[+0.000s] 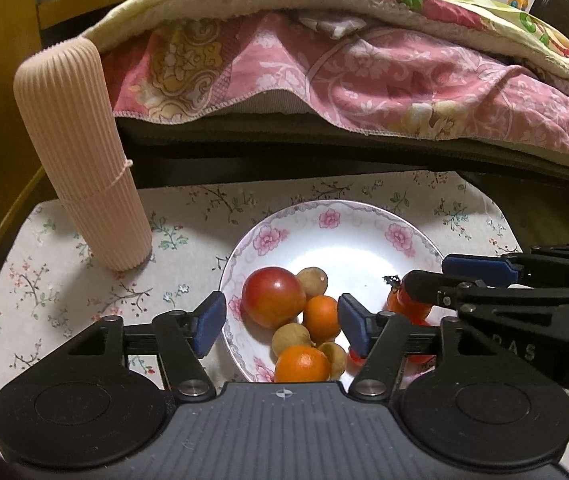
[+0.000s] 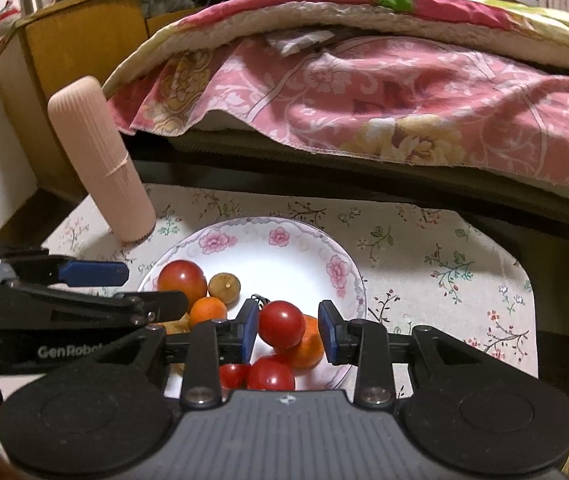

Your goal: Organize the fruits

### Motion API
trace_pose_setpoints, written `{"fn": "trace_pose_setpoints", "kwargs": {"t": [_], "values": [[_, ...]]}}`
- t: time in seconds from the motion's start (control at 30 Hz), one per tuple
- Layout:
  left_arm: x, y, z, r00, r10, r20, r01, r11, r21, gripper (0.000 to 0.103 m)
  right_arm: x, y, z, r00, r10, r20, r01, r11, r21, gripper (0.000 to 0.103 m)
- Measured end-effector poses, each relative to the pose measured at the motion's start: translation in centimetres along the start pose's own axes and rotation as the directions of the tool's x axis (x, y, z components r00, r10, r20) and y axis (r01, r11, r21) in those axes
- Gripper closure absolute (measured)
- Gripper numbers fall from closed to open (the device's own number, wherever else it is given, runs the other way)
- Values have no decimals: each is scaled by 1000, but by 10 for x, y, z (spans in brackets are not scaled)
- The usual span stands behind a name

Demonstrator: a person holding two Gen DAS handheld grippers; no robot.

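Note:
A white plate with pink flowers (image 1: 348, 240) (image 2: 276, 252) sits on the floral tablecloth and holds the fruit. On it lie a big red tomato (image 1: 273, 297) (image 2: 182, 280), small oranges (image 1: 321, 318) (image 1: 302, 365) (image 2: 208, 309), brown longans (image 1: 313, 279) (image 2: 224, 287) and several red cherry tomatoes (image 2: 281, 324) (image 2: 270, 376). My left gripper (image 1: 280, 322) is open over the plate's near-left part, jaws either side of the fruit pile. My right gripper (image 2: 289, 330) is open, its jaws either side of a cherry tomato without touching it; it also shows in the left wrist view (image 1: 464, 276).
A tall ribbed pink cylinder (image 1: 80, 160) (image 2: 102, 160) stands on the cloth left of the plate. A bed with a pink floral quilt (image 1: 364, 60) overhangs just behind the table. A wooden cabinet (image 2: 64, 40) stands at the far left.

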State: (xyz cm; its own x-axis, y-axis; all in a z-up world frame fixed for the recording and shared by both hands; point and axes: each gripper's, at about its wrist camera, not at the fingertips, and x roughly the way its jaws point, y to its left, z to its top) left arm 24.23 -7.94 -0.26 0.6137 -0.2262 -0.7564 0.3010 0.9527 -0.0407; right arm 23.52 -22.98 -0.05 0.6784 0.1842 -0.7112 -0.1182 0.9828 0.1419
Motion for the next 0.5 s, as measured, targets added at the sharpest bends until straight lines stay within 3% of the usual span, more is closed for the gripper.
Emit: {"fn": "trace_pose_setpoints", "kwargs": {"t": [0.37,0.5], "values": [[-2,1,-1,1000,16,7,-16,1000,0,25,-4,-14,4,997,75,5,-75,988,131,68],[-4,1,-2,999,32,10,-32,999,4,21,-8,-14,5,998,57,16,-58,990,127,68]]}}
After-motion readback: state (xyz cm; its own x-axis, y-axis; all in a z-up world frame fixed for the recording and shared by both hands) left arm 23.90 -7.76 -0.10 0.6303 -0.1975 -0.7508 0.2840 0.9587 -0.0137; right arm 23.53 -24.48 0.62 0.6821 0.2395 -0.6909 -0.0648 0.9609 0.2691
